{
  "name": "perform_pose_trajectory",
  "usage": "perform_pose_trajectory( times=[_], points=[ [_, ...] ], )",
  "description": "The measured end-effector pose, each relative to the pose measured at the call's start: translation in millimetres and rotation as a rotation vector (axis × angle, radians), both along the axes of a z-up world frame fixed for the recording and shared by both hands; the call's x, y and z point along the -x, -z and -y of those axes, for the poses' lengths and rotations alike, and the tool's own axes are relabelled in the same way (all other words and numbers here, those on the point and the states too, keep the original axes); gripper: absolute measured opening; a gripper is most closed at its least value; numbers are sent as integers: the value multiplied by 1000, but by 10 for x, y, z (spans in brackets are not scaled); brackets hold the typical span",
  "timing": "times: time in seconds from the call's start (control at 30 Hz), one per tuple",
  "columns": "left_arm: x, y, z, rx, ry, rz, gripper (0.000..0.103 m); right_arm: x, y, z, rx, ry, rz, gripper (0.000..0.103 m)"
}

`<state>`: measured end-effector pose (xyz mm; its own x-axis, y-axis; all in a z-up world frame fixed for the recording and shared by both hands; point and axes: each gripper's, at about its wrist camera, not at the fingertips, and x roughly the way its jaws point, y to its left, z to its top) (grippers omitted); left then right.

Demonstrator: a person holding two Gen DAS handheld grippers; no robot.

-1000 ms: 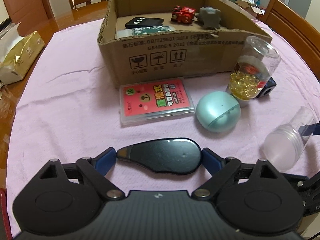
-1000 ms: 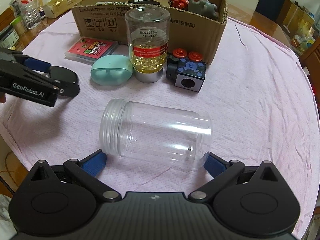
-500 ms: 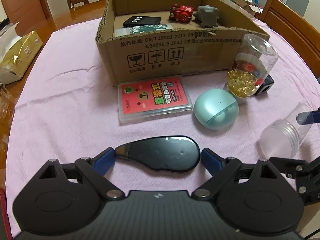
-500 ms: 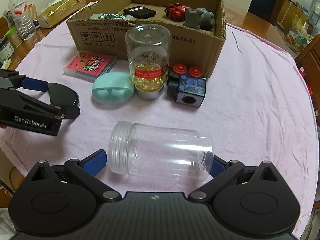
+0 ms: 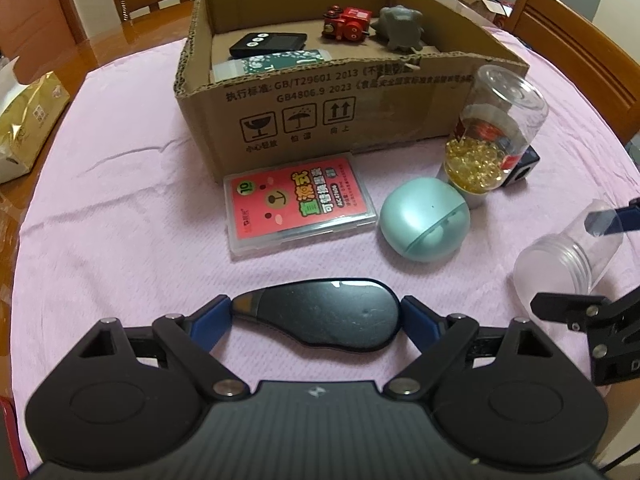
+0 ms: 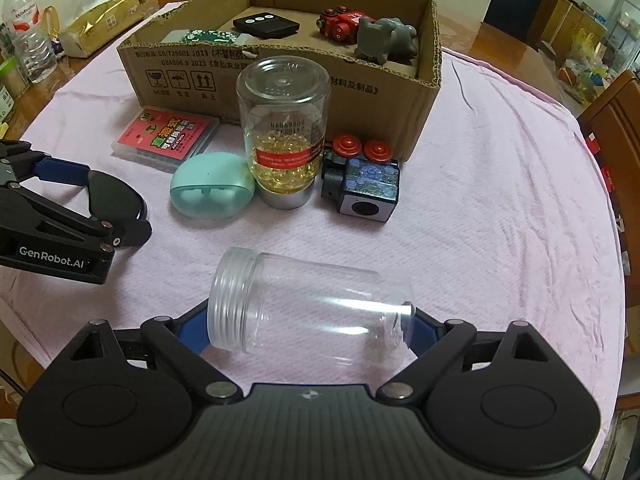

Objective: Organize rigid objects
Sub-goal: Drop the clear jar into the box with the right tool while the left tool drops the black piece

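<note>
The right claw (image 6: 312, 320) grips an empty clear jar (image 6: 308, 308) lying sideways, mouth to the left. The left claw (image 6: 116, 212) holds a dark oval case (image 6: 114, 198). Beyond stand a capsule jar (image 6: 285, 136), a mint case (image 6: 212, 190) and a cardboard box (image 6: 428, 92).

Both held objects (image 5: 320, 312) (image 6: 308, 312) have risen off the cloth.
</note>
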<state>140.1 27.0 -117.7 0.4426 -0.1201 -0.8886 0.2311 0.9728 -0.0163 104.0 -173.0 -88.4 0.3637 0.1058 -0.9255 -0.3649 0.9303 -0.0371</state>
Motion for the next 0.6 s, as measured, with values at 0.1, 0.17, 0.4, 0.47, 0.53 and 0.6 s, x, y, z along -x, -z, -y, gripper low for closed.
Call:
perform_pose_trajectory(
  times=[0.1,0.17,0.4,0.47,0.53,0.6],
  points=[
    [-4,-49,-11,3,28,-9,89,-8,-47,10,1,-11,0,95],
    [-2,-101,-14,-4,51,-8,89,-18,-89,23,4,-24,4,95],
    [-20,-456,-70,6,130,0,89,-66,-299,109,14,-82,18,95],
    [-34,-583,-83,7,154,14,89,-102,-390,156,4,-97,16,95],
    [-62,-701,-92,11,166,26,89,-142,-473,199,-1,-107,25,95],
    [-100,-802,-100,20,169,40,89,-199,-565,240,-2,-114,36,95]
  ],
)
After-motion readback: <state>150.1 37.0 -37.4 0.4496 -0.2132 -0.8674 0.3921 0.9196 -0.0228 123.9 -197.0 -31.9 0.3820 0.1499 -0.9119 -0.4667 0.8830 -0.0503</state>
